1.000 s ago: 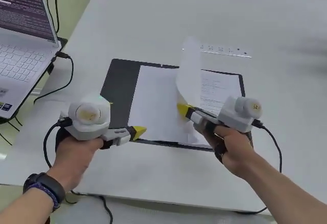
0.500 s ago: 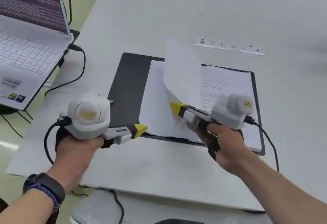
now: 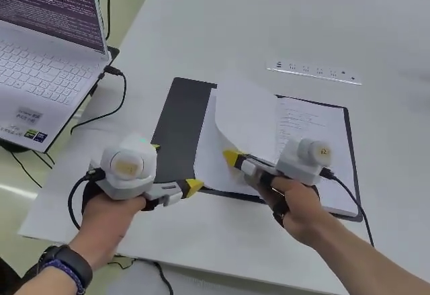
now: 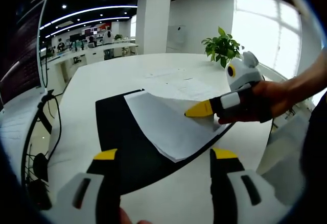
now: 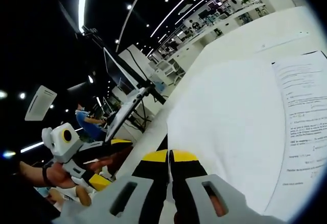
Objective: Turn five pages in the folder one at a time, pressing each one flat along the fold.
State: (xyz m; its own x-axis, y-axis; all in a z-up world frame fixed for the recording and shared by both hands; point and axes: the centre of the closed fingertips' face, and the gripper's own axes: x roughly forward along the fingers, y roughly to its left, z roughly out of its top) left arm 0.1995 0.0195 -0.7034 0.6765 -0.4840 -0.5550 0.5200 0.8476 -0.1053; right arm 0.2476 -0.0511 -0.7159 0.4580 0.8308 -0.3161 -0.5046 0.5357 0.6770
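A: White table (image 3: 282, 19) under us, big bright office behind it. Nearest in, the left hand-held gripper (image 4: 166, 155) is held low at the near edge, jaws spread wide, nothing between them!

B: It's pointing across the near left corner of the folder (image 3: 178, 123), whose black cover lies open flat on the table.

A: Whether those left tips touch the table, I can't tell from here.

B: Now the right hand-held gripper (image 3: 232, 157): yellow tips pressed together, pinching the lower edge of a page (image 3: 248, 117).

A: Look at that page! It's lifted off the stack and curling up over the middle of the folder, leaning left, blank side toward us.

B: Beneath it, on the right, a printed sheet (image 3: 312, 130) lies flat in the folder.

A: Further out, a laptop (image 3: 47, 53) sits open at the table's left edge, screen lit, well apart from the folder.

B: Beyond the folder there's a power strip (image 3: 316, 73) lying on the table. And at the far end of the room, a plant (image 4: 222, 48) by the bright windows.
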